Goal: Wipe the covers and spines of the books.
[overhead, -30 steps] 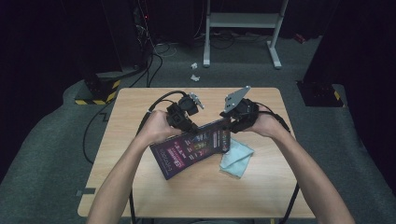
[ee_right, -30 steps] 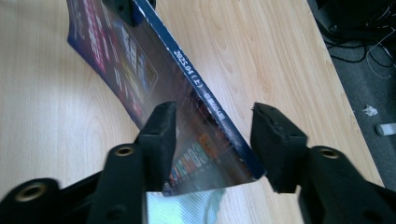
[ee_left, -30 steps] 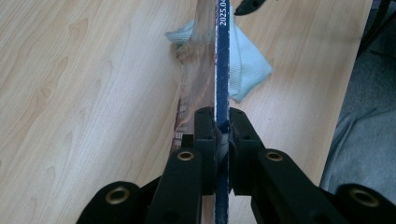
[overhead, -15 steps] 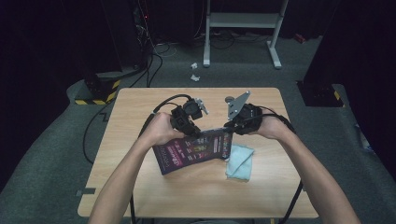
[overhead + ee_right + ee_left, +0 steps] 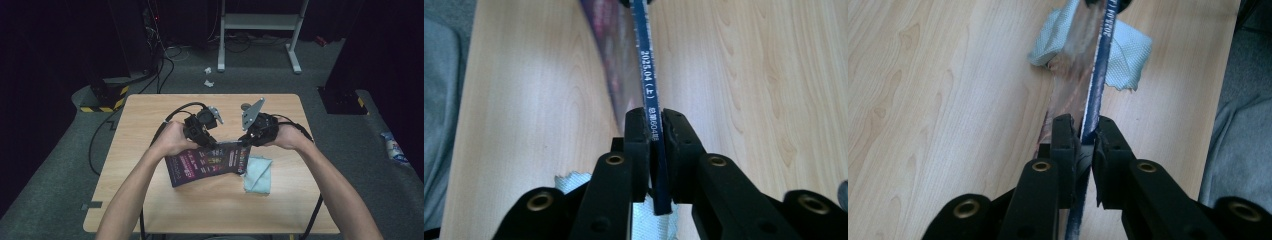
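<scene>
While both pinch the magazine point(image 5: 207, 161), the right gripper point(image 5: 655, 131) just closed.

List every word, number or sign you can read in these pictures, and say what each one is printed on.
"2025.04 (上)": white print on the dark blue top edge of the pouch, right gripper view.
More white characters follow toward the right gripper: too small to read.
White lettering on the same edge in the left gripper view: blurred.
Coloured print on the pouch's dark face, high view: too small to read.
</scene>
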`<action>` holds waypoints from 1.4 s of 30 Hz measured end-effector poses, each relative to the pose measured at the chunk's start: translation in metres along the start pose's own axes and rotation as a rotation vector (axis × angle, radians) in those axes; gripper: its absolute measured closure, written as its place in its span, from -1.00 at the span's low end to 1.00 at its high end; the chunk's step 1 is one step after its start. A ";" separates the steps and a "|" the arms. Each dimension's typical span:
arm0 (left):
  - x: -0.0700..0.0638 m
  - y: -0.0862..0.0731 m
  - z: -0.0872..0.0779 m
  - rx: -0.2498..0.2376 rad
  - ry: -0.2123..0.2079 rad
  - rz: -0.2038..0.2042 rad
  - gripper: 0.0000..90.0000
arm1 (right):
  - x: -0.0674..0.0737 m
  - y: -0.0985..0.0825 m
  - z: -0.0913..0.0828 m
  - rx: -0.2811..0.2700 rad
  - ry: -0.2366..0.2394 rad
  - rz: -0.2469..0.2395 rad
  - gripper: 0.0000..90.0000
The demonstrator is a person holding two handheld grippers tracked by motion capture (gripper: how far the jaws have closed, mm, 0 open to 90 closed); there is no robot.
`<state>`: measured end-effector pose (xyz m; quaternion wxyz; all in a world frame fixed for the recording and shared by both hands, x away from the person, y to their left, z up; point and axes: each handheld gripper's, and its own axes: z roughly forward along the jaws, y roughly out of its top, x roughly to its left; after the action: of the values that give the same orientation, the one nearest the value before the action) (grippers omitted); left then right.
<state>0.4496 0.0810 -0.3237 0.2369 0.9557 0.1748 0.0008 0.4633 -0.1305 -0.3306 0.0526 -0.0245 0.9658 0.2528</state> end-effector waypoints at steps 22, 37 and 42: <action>0.030 -0.063 -0.024 -0.172 0.031 -0.176 0.17 | 0.005 -0.008 -0.011 -0.055 -0.025 0.058 0.87; 0.044 -0.133 -0.015 -0.303 0.043 -0.266 -0.09 | 0.006 -0.007 -0.015 -0.080 -0.025 0.063 0.87; 0.045 -0.141 0.000 -0.309 0.029 -0.271 -0.09 | 0.005 -0.009 -0.016 -0.090 -0.022 0.066 0.87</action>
<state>0.4447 0.2122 -0.3915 0.3760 0.8757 0.3029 0.0093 0.4571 -0.1465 -0.3220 0.0535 0.0076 0.9531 0.2977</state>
